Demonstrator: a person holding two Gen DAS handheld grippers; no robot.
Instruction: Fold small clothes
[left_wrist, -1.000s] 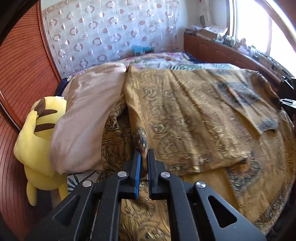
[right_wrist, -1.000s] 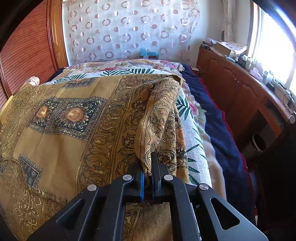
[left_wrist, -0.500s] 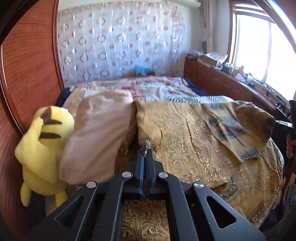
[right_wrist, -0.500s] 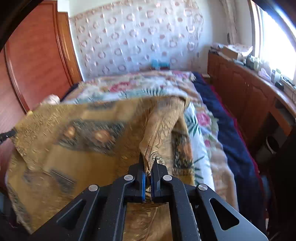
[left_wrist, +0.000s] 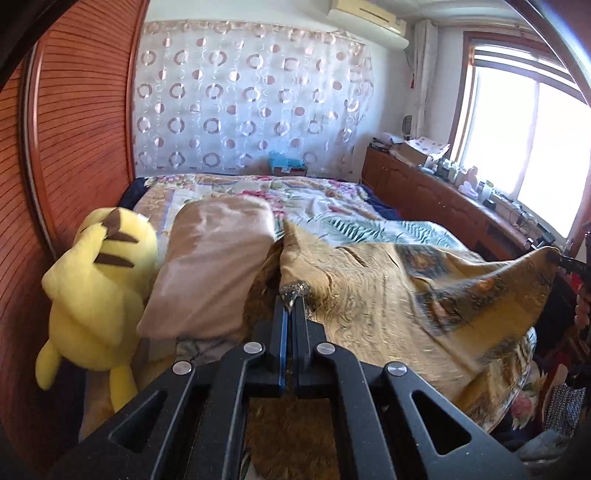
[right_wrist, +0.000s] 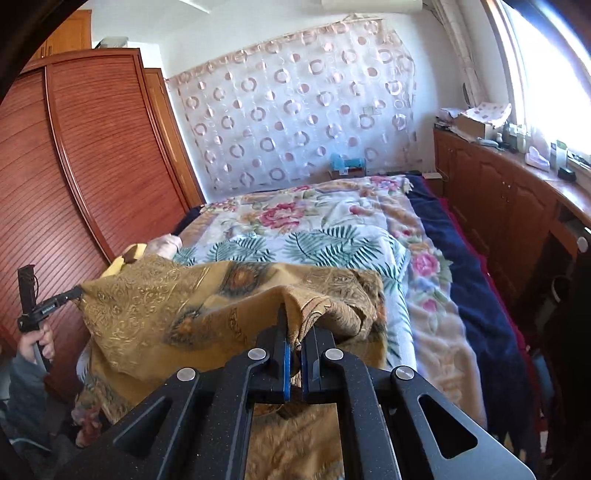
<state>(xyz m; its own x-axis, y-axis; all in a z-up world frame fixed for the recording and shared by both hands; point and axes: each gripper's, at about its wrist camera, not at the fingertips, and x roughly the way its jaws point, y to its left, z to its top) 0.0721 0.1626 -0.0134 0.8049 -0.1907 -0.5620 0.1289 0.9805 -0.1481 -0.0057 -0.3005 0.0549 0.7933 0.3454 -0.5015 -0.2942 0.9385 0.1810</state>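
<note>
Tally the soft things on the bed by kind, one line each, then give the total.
Gold patterned cloth, pinched by both tongs: 1
Beige pillow: 1
Yellow plush toy: 1
Floral bedspread: 1
Navy blanket along the bed's window side: 1
Total: 5

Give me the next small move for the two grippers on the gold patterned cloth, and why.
Probably carry both held corners forward over the bed and lay them down to make the fold. The left gripper and the right gripper are each shut on a corner of the gold patterned cloth, which hangs raised between them, while its far part rests on the floral bedspread.
</note>
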